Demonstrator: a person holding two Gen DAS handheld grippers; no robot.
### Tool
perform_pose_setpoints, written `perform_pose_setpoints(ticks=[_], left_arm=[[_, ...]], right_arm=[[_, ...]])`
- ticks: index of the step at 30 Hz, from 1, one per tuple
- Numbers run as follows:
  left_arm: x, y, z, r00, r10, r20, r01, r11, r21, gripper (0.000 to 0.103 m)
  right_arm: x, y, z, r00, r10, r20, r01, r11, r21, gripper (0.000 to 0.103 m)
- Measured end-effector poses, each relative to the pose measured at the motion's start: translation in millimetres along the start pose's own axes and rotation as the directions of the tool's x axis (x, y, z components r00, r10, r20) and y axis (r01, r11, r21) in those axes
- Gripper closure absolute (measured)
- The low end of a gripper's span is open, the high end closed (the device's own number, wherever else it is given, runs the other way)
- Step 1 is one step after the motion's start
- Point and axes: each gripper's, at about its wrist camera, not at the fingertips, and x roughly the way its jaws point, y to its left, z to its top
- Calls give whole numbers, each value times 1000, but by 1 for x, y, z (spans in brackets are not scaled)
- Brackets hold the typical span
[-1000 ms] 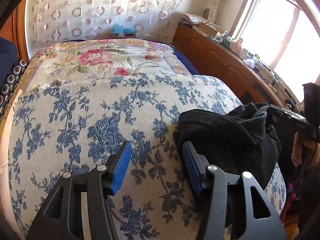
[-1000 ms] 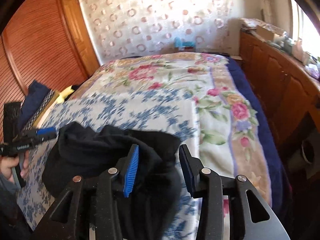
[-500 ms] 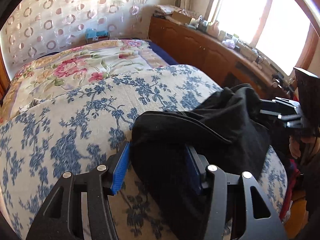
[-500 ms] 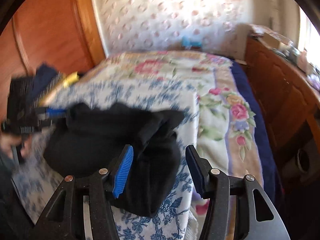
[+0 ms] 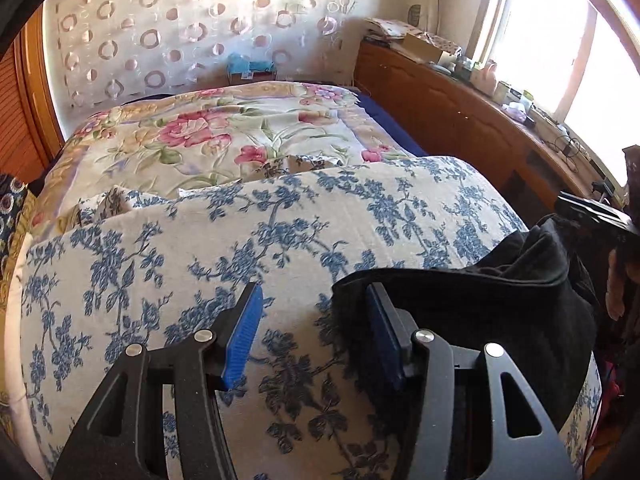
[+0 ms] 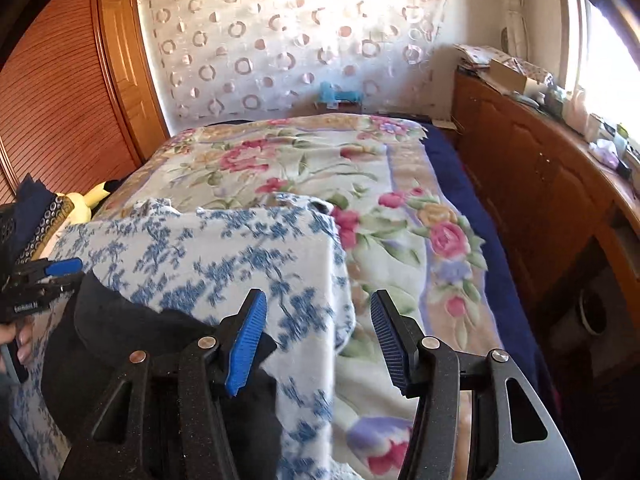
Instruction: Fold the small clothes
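A bed [image 6: 472, 184] fills the room, spread with a cream blanket of pink roses [image 5: 224, 136] over a dark blue sheet [image 6: 500, 264]. Behind its head hangs a sheer curtain patterned with rings [image 5: 168, 28]. A long wooden cabinet [image 6: 532, 184] runs along one side, its top crowded with small items too blurred to identify. Above it a window [image 5: 560, 36] pours in hard sunlight. Opposite stands a slatted wooden wardrobe door [image 6: 52, 96]; a yellow plush toy [image 6: 94, 196], perhaps, lies beside it.

Black garment [image 5: 472, 304] on white blanket with blue floral print [image 5: 280, 232]; cream bedspread with pink roses [image 6: 320, 160]; blue gripper pads [image 6: 246, 344]; circle-patterned curtain [image 6: 280, 40].
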Motion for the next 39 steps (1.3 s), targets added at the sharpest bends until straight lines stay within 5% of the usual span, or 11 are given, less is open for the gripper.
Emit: perform_pose_setpoints(ticks=[7, 13, 15, 17, 19, 25, 28, 35, 39], left_arm=[[-5, -5, -7, 999, -41, 2, 41, 999, 15, 48], [-14, -14, -8, 998, -67, 15, 67, 997, 33, 48], [-15, -17, -9, 997, -69, 14, 69, 997, 45, 48], [-15, -18, -10, 998, -69, 11, 69, 996, 50, 48], [-15, -17, -12, 998, -67, 9, 67, 997, 49, 48], [-12, -9, -16, 998, -61, -4, 61, 998, 24, 48], [-9, -9, -18, 998, -59, -12, 60, 998, 25, 48], [-2, -21, -6, 994, -105, -13, 105, 992, 64, 48], [-6, -40, 4, 982, -187, -6, 186, 972, 141, 48]], right_arm=[[-35, 17, -13, 991, 133, 21, -131, 988, -82, 47], [-11, 27, -13, 988, 148, -43, -154, 974, -165, 47], [0, 26, -4, 989, 138, -44, -144, 971, -188, 61], [6, 22, 6, 989, 143, -38, -148, 972, -181, 92], [15, 18, 16, 986, 164, -26, -166, 973, -158, 95], [43, 9, 25, 997, 69, -19, -70, 997, -41, 96], [46, 9, 25, 998, -54, -10, 54, 997, -54, 90], [26, 7, 17, 1000, 2, 25, -1, 999, -44, 68], [14, 5, 2, 999, 42, 10, -41, 997, -62, 65]])
